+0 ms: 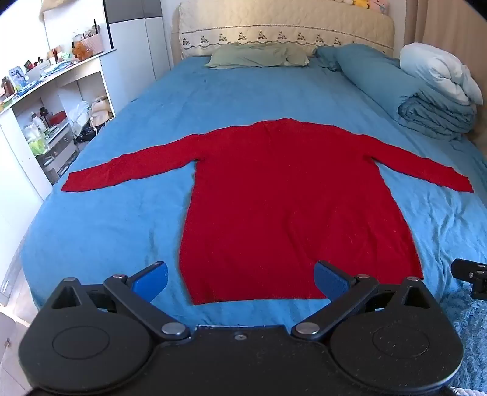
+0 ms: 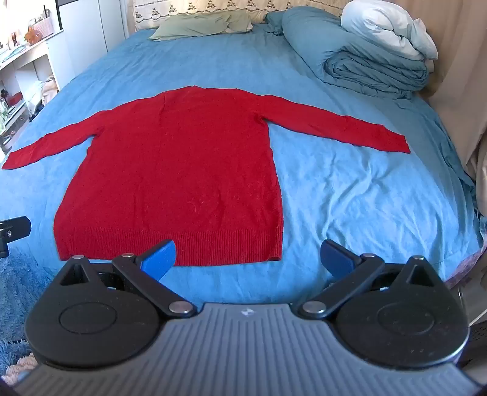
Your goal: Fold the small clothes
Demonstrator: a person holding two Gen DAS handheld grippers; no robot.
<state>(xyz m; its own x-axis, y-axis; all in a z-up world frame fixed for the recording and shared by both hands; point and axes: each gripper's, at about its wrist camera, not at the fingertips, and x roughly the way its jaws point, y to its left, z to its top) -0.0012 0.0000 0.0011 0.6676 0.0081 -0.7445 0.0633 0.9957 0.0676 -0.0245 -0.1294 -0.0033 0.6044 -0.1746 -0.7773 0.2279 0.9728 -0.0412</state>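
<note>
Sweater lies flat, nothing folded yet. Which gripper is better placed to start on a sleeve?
Either, probably: left gripper and right gripper both hang open at the hem of the sweater, each nearer its own sleeve.

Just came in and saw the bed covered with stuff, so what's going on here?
A person holds a pair of tongs in each hand over a bed with a blue sheet. A red sweater lies flat on it, both sleeves spread out to the sides and the hem nearest the cameras. The left tongs and the right tongs are both open near the hem, gripping nothing. No fold has been made yet. A folded blue duvet and a green pillow sit at the head of the bed.
</note>
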